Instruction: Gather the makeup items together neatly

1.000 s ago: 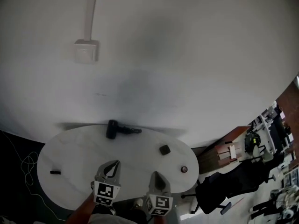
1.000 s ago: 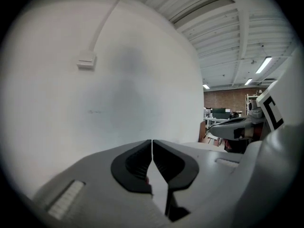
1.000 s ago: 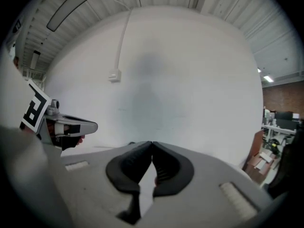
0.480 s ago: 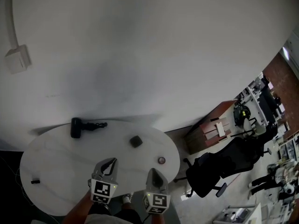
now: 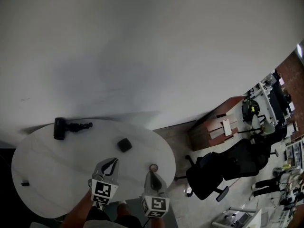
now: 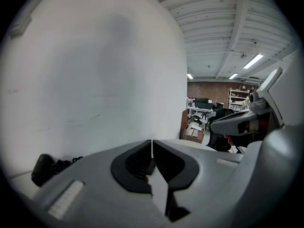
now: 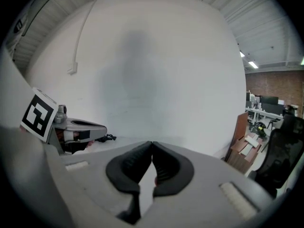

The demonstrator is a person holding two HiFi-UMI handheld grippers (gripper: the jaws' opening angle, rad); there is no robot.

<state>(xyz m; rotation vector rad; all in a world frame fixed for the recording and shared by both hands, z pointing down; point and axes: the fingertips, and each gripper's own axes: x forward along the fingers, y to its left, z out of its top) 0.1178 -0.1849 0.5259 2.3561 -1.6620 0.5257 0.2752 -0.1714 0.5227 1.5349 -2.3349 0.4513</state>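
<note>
Left claw (image 5: 111, 161) is pressed together with nothing between the pads, and its own view (image 6: 152, 145) reads the same. Right claw (image 5: 151, 174) is also closed tip to tip and empty (image 7: 152, 145). Both hover side by side over the near edge of the round white table (image 5: 57, 160).

The makeup items are scattered, not grouped:
- black wand-shaped item (image 5: 66, 126): chunky dark body at its left end, thinner knobbly tail pointing right. It lies flat at the far-left rim by the wall (image 5: 142, 56) and also shows low left in the left gripper view (image 6: 45, 167).
- square black compact (image 5: 125, 144): small, flat, rounded corners. It sits mid-table, ahead of the left claw and clear of it.
- small round pot (image 5: 153, 167): reddish-brown ring with a paler centre, near the table's right edge. It is just ahead of the right claw's tip (too small here to tell if they touch).
- small black stick (image 5: 24, 183): tiny, lying flat at the left edge, well apart from the rest.

Black office chair (image 5: 228, 167) stands on the floor to the right of the table.
</note>
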